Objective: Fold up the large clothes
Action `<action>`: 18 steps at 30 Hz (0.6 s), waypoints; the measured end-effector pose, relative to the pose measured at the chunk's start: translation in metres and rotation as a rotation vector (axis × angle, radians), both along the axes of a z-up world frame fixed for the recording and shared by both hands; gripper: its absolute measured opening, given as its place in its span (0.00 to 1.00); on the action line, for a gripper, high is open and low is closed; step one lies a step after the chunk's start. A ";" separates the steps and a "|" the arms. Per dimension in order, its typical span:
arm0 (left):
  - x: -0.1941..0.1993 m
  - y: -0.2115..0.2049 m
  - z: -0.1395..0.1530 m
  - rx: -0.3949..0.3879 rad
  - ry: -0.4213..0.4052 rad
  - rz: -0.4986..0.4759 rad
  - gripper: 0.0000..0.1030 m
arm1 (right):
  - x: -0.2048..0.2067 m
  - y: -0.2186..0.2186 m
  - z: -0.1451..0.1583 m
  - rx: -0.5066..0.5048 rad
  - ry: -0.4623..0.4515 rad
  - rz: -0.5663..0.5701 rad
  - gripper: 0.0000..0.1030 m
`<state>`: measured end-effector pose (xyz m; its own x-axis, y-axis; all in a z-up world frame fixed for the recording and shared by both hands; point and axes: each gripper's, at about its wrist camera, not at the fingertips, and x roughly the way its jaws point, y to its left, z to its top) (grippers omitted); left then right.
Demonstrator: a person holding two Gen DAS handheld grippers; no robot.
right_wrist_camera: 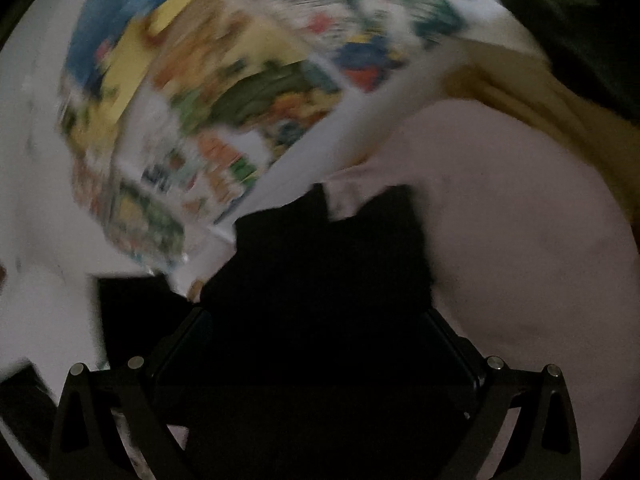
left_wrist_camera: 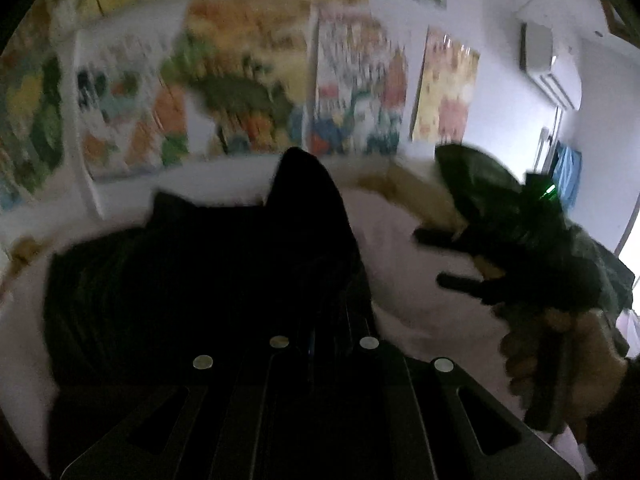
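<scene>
Black fabric, a large dark garment (left_wrist_camera: 192,280), lies spread over a pale pink bed sheet (left_wrist_camera: 400,248), with one part pulled up into a peak directly ahead of the left gripper (left_wrist_camera: 320,316). That gripper's jaws sit close together and appear to be pinching the raised fold of cloth, though the dark fabric against dark metal makes the exact contact hard to see. In the right wrist view the same garment (right_wrist_camera: 340,264) fills the space between the widely spread jaws of the right gripper (right_wrist_camera: 316,320); whether they hold any cloth cannot be told. From the left view, the right gripper (left_wrist_camera: 452,258) hovers above the sheet with its two fingers apart and nothing between them, held by a bare hand (left_wrist_camera: 560,360). A yellowish cloth (left_wrist_camera: 416,196) and a dark green item (left_wrist_camera: 476,176) lie farther back on the bed. Colourful posters (left_wrist_camera: 248,80) cover the white wall behind, heavily blurred, which suggests fast motion. The likely risk is that one pinch on a single layer lets the garment slip free or bunch unevenly, so the fold lands crooked. Swinging quickly could also drag the sheet or catch the yellowish cloth nearby.
</scene>
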<state>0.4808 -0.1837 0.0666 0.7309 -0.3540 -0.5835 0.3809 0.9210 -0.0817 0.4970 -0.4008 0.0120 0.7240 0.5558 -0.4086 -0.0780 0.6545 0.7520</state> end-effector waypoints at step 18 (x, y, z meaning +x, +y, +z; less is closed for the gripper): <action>0.040 0.034 -0.088 -0.257 0.299 -0.124 0.79 | 0.027 0.022 -0.054 0.054 0.067 0.128 1.00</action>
